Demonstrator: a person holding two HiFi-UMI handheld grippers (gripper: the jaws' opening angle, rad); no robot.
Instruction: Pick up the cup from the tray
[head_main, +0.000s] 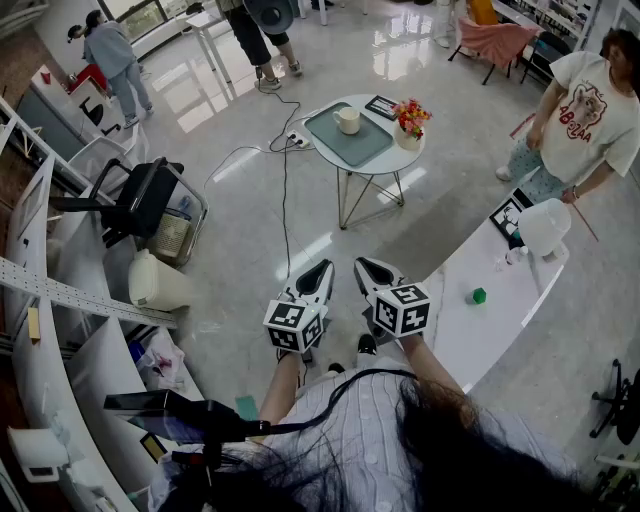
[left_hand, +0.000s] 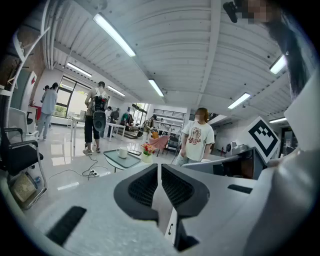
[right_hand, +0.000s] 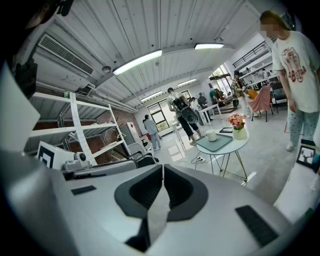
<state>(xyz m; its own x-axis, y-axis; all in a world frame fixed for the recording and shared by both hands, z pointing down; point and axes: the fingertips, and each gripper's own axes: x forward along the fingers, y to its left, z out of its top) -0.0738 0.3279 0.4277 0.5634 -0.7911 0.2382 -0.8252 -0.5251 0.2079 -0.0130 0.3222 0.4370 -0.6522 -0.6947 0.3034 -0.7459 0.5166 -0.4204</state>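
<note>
A white cup (head_main: 347, 120) stands on a grey-green tray (head_main: 352, 141) on a small round table (head_main: 384, 160), well ahead of me across the floor. The cup (left_hand: 122, 152) and tray (left_hand: 120, 160) look small in the left gripper view, as do the cup (right_hand: 211, 135) and tray (right_hand: 216, 143) in the right gripper view. My left gripper (head_main: 322, 270) and right gripper (head_main: 366, 266) are held side by side close to my body, far from the table. Both have their jaws together with nothing between them.
A flower pot (head_main: 409, 128) and a dark card (head_main: 381, 106) share the round table. A white counter (head_main: 490, 290) with a green block (head_main: 479, 296) runs at my right, a person (head_main: 580, 120) behind it. Black chair (head_main: 135, 200), shelving and a power cable (head_main: 284, 190) lie left.
</note>
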